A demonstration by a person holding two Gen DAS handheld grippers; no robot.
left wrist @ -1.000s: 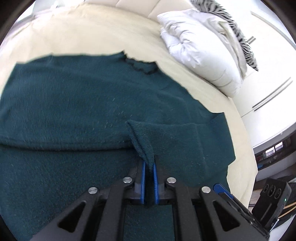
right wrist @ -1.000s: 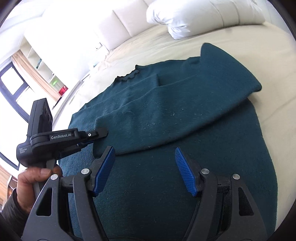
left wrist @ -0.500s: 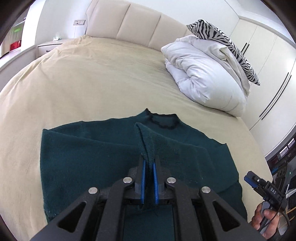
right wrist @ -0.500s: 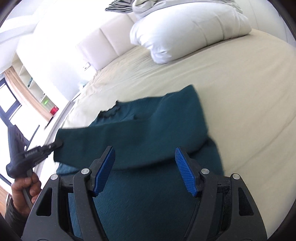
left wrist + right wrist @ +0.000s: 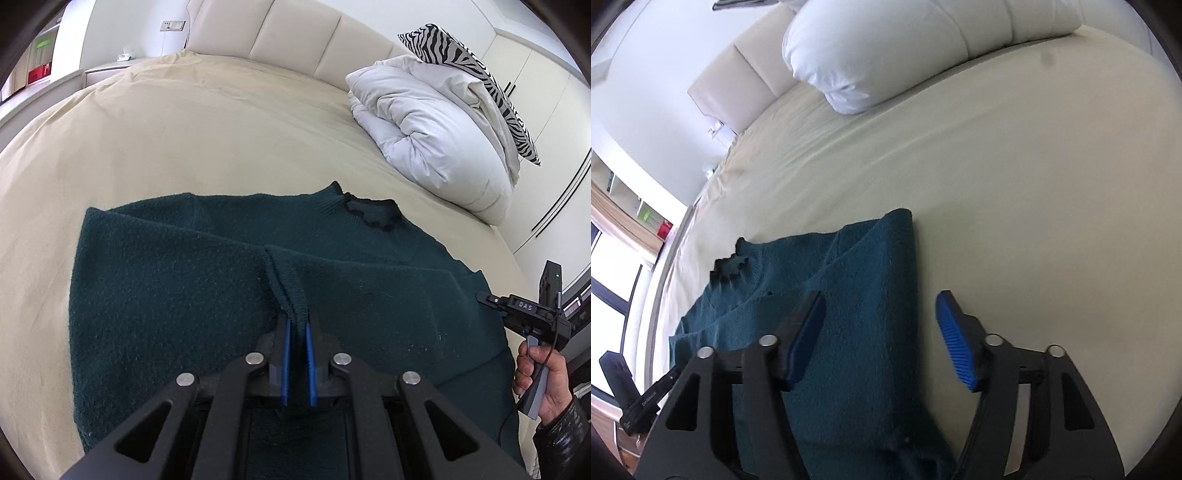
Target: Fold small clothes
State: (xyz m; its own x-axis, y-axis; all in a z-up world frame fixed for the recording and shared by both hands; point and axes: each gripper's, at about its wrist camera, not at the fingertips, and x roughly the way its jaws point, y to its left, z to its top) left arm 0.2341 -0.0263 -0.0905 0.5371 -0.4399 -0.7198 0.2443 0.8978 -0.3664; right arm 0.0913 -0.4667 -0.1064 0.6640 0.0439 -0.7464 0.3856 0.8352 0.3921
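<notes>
One sleeve [image 5: 286,291] pinched in the left gripper [image 5: 297,363], lying across the sweater [image 5: 166,295]
Right gripper [image 5: 881,339], jaws just narrowing, empty over the sweater's right edge

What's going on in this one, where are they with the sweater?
A person is folding a dark green sweater on a bed. The left gripper is shut on a sleeve cuff drawn across the body. The right gripper is open over the sweater's edge; its jaws have just been closing, gripping nothing.
</notes>
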